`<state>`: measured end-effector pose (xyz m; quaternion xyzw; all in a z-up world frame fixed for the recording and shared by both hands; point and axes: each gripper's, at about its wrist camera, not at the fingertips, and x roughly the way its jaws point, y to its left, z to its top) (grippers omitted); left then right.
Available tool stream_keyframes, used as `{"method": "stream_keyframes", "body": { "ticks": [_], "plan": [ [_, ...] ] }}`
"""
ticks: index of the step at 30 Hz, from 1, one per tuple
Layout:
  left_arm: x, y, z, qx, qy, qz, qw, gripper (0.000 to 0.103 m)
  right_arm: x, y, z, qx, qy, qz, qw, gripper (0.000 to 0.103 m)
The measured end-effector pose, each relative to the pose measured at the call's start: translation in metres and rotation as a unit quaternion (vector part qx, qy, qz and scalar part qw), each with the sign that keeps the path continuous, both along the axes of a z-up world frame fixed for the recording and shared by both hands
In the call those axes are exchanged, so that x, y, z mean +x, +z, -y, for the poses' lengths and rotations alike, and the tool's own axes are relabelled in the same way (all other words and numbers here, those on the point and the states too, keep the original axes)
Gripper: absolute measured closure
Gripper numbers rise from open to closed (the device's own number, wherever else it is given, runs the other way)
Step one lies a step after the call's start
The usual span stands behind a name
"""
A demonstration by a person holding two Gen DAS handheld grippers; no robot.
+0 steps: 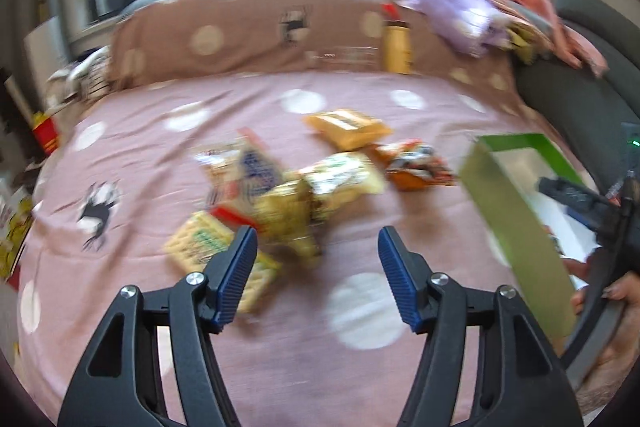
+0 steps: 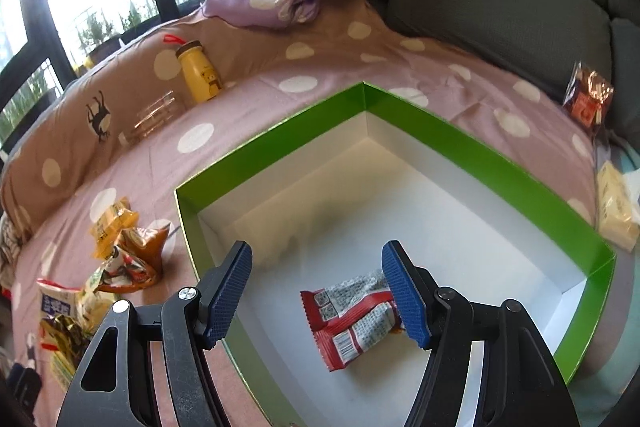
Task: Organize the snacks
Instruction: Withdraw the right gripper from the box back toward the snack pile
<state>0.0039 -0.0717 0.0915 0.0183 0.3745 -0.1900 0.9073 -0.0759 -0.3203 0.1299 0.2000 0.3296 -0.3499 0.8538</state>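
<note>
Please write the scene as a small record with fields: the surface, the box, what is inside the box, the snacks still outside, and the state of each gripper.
surface: pink dotted bedsheet
box: green box, open, white inside
inside box: one red snack packet, lying flat
outside box: snack pile on the sheet, blurred
left gripper: open, empty, above the sheet near the pile
right gripper: open over the box, packet not clamped

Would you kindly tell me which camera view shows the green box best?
The right wrist view: it looks down into the green box, showing its white interior and a red snack packet lying inside. The left wrist view, blurred, catches only one green wall and part of the interior at its right edge.
</note>
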Motion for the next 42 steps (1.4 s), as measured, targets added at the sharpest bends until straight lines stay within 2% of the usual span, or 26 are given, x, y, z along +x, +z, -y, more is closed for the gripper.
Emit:
{"method": "stream_keyframes", "body": {
  "ticks": [3, 7, 10, 14, 17, 19, 21, 24, 26, 28, 30, 34, 42],
  "plan": [
    [0.009, -0.008, -0.023, -0.011, 0.03, -0.008, 0.9995, 0.04, 0.001, 0.001, -0.004, -0.002, 0.0, 0.006, 1.0, 0.035],
    [0.019, -0.014, -0.04, -0.009, 0.082, -0.014, 0.9965, 0.04, 0.01, 0.001, -0.014, -0.018, 0.006, -0.01, 1.0, 0.035],
    [0.024, -0.019, -0.048, -0.028, 0.073, -0.032, 0.9964, 0.04, 0.014, 0.003, -0.021, -0.018, 0.017, -0.007, 1.0, 0.035],
    [0.023, -0.022, -0.052, -0.011, 0.087, -0.031, 0.9956, 0.04, 0.025, 0.0, -0.034, -0.013, 0.034, -0.018, 0.999, 0.035],
    [0.025, -0.023, -0.053, -0.014, 0.087, -0.037, 0.9954, 0.039, 0.029, 0.0, -0.045, -0.033, 0.042, -0.026, 0.998, 0.035],
    [0.027, -0.026, -0.054, -0.016, 0.088, -0.043, 0.9951, 0.037, 0.028, 0.002, -0.049, -0.039, 0.048, -0.022, 0.998, 0.035],
    [0.029, -0.028, -0.055, -0.012, 0.09, -0.047, 0.9948, 0.028, 0.025, 0.005, -0.051, -0.043, 0.047, -0.018, 0.998, 0.035],
    [0.031, -0.03, -0.056, -0.006, 0.093, -0.05, 0.9944, 0.02, 0.021, 0.016, -0.06, -0.091, 0.037, -0.013, 0.995, 0.034],
    [0.033, -0.031, -0.058, -0.006, 0.095, -0.053, 0.994, 0.016, 0.017, 0.025, -0.068, -0.104, 0.048, 0.007, 0.993, 0.025],
    [0.034, -0.032, -0.059, -0.006, 0.099, -0.056, 0.9935, 0.016, 0.017, 0.029, -0.075, -0.096, 0.068, 0.028, 0.993, 0.02],
    [0.035, -0.034, -0.06, -0.004, 0.103, -0.06, 0.9929, 0.015, 0.021, 0.031, -0.084, -0.08, 0.101, 0.042, 0.991, 0.02],
    [0.036, -0.036, -0.061, 0.002, 0.108, -0.065, 0.992, 0.013, 0.034, 0.025, -0.102, -0.019, 0.172, 0.058, 0.983, 0.02],
    [0.042, -0.041, -0.068, -0.007, 0.112, -0.08, 0.9904, 0.01, 0.054, 0.007, -0.132, 0.041, 0.248, 0.042, 0.967, 0.019]
  ]
}}
